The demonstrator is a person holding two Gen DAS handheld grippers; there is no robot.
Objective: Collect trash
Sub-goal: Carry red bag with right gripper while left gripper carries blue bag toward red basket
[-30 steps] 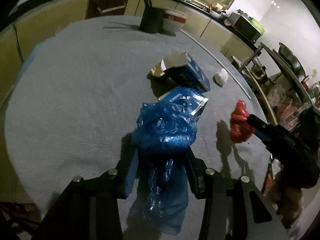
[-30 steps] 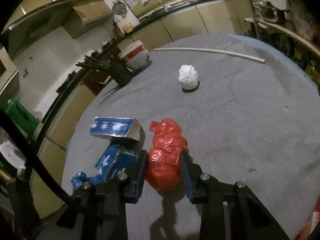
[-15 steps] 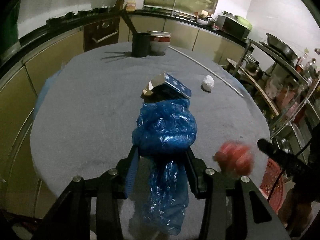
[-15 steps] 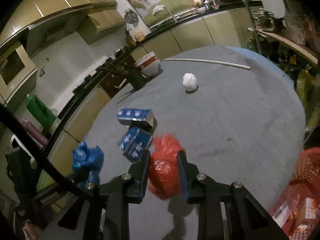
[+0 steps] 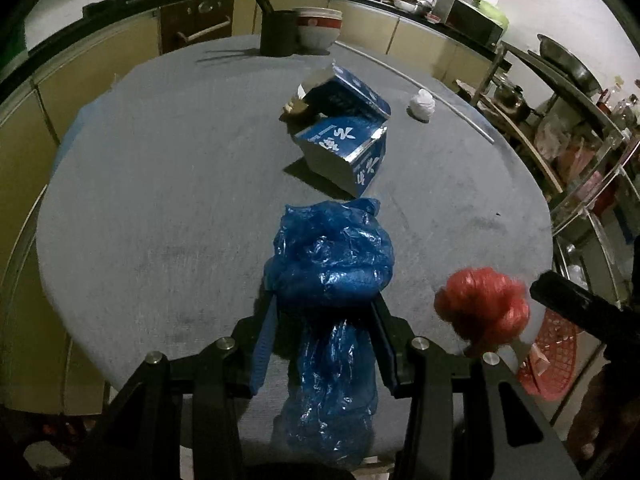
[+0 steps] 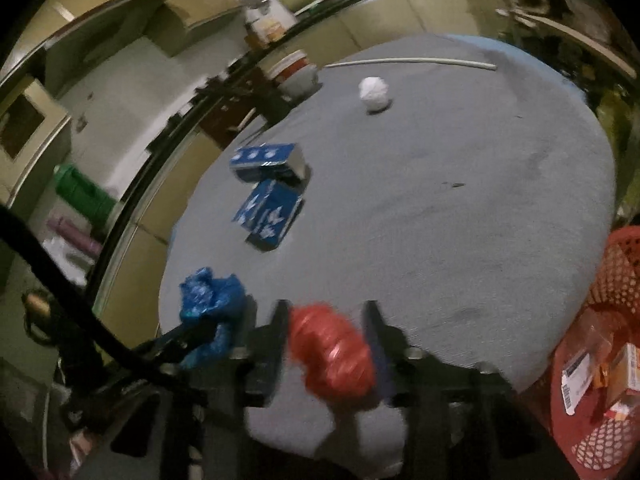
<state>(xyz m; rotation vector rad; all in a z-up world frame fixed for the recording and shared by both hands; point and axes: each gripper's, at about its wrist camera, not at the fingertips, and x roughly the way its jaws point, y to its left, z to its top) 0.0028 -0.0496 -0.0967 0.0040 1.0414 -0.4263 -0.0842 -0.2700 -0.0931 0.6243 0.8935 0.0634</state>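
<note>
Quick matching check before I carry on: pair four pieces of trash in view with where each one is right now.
Things:
1. blue plastic bag
2. red plastic bag
3. white paper ball
4. blue cartons

Places:
A. lying mid-table, one behind the other
B. between the opening jaws of the right gripper
C. on the far side of the table, near the long white stick
D. clamped in the left gripper

Pairs: 1-D, 2-B, 3-C, 4-A
</note>
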